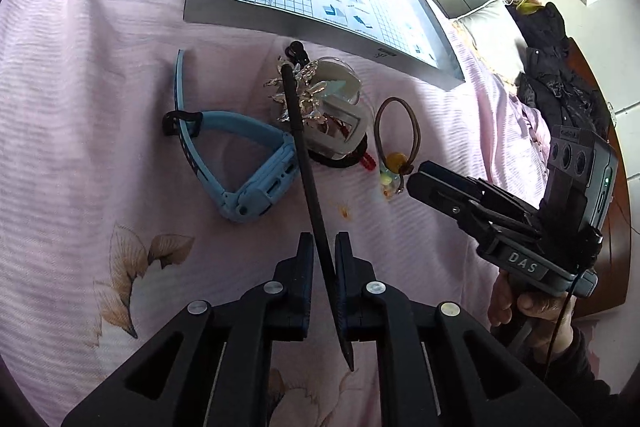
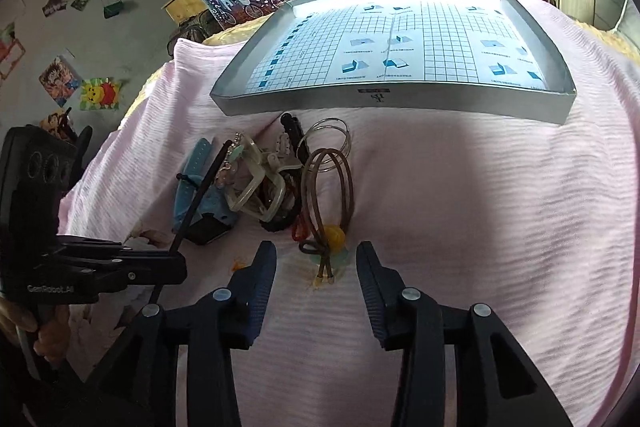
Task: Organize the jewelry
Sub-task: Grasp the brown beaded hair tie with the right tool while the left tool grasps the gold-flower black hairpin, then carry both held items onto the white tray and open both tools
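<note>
Left wrist view: my left gripper (image 1: 324,247) sat at the bottom centre of the frame with its jaws narrowed onto a thin black stick (image 1: 308,183). The stick ran from between the fingers up toward the middle of the frame, its far tip over the jewelry pile. That pile lay on the pink bedsheet (image 1: 80,75): a blue watch (image 1: 244,171) at left of centre, a clear hair clip (image 1: 320,107) in the middle, and a brown hair tie (image 1: 398,127) with a yellow bead just right of it. A grey tray (image 1: 320,23) with a grid-printed sheet inside filled the upper centre, beyond the pile. My right gripper (image 1: 416,179) reached in from the right edge, its tip close to the bead end of the hair tie; from this angle I could not tell how wide it stood. A hand (image 1: 528,307) held its handle at lower right.

Right wrist view: my right gripper (image 2: 316,259) stood wide apart at the bottom centre, holding nothing. The knotted end of the brown hair tie (image 2: 328,195) lay on the sheet between the two fingertips, touching neither that I could see. The blue watch (image 2: 200,187) and clear hair clip (image 2: 256,183) sat left of the tie, with a clear ring (image 2: 328,143) just above it. The grey tray (image 2: 400,103) spanned the upper centre. My left gripper (image 2: 176,267) came in from the left edge, clamping the black stick (image 2: 200,195).
</note>
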{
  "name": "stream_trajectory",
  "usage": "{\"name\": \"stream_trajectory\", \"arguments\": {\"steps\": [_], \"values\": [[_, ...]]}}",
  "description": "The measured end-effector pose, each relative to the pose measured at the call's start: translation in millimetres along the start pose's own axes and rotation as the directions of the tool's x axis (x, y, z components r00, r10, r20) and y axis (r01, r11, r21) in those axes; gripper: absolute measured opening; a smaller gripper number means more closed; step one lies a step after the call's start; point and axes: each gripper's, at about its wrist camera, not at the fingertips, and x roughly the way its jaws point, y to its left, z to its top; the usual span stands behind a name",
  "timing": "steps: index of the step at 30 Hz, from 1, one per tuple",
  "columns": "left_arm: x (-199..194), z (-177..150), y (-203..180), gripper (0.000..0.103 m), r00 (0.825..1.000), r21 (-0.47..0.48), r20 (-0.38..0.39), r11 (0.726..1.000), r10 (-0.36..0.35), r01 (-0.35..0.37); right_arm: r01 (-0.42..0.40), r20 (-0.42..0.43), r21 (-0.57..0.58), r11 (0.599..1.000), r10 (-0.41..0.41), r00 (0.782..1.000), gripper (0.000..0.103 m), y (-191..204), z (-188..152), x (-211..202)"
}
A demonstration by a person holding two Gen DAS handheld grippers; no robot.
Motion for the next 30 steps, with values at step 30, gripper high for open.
{"name": "stream_trajectory", "arguments": {"steps": [30], "values": [[-11, -1, 13, 0.003, 0.982, -0.107, 0.168, 0.988, -0.088, 0.107, -0.004, 0.058, -0.013, 1.0, 0.005, 0.998, 0.019, -2, 0, 9]]}}
